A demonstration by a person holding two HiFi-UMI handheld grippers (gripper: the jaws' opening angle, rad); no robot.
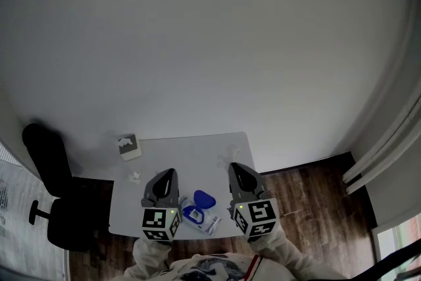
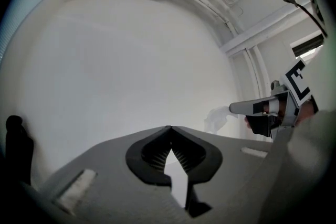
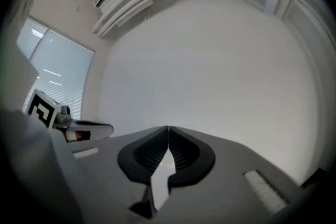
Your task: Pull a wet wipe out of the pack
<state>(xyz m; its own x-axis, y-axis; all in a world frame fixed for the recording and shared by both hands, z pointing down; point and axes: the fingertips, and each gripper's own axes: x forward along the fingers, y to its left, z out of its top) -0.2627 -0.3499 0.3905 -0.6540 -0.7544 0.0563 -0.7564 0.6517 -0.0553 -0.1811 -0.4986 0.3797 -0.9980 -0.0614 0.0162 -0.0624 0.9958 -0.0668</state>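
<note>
Head view steeply down, gripper views level, facing wall (image 2: 131, 71)

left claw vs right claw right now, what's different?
Load: the right claw pinches a crumpled white wipe at its tip; the left claw is shut on nothing.
Side: in the head view the left claw hangs left of the open blue-lidded pack, the right claw to its right.
Shared: both are shut, held over the table and pointing away from the person.
</note>
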